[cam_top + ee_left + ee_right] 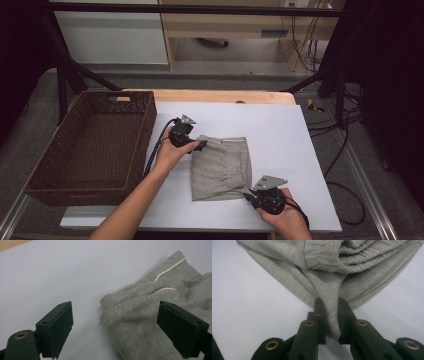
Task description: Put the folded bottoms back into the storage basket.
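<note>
Grey knit garment (222, 167) lies folded mid-sheet (280, 130), right of wicker basket (90, 145) | right gripper (331, 322) pinches its near corner | left gripper (115, 327) gapes wide at far corner | advice: clamp left fully on all layers, then lift level.

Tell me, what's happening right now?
Right tongs shut on folded grey garment. Left tongs open at its far corner. Wicker basket alongside, nothing blocking.

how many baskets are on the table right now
1: the brown wicker basket stands at the table's left edge, beside the folded grey garment; nothing shows inside it.
</note>
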Demonstrator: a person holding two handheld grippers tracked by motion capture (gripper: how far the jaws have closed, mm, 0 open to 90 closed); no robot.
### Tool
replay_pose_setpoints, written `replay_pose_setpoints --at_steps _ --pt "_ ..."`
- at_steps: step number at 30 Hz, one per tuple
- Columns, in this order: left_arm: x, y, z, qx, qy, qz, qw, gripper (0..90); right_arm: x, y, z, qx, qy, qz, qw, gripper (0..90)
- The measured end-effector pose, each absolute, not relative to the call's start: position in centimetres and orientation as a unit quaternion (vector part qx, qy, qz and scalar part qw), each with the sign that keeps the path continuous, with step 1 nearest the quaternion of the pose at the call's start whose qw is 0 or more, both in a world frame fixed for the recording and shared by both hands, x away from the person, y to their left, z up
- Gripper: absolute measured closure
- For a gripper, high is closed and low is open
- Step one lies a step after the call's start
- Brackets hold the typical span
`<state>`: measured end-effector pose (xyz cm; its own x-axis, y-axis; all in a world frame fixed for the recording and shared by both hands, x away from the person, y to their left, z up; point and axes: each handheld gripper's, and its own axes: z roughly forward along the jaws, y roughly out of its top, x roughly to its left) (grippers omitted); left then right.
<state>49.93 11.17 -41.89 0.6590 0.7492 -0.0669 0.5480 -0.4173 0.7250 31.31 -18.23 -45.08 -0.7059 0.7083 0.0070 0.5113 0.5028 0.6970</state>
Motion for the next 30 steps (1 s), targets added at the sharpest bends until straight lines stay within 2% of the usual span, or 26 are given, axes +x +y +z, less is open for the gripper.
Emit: replay_pose_setpoints --at_steps 9,12,24,30 --pt "50.3 11.4 -42.4 0.833 0.392 0.128 0.369 15.4 31.3 -18.2 -45.1 0.356 0.855 0.349 0.142 81.1" --pt "50.4 11.4 -42.7 0.833 0.394 0.112 0.372 17.2 31.3 -18.2 -45.1 0.356 0.855 0.349 0.142 81.1" --pt "50.8 10.5 -44.0 0.838 0.393 0.122 0.359 22.5 31.3 -18.2 -45.1 0.358 0.855 0.349 0.139 81.1" --pt "51.2 10.3 -44.6 0.831 0.404 0.087 0.373 34.5 31.3 -18.2 -45.1 0.358 0.855 0.349 0.140 81.1"
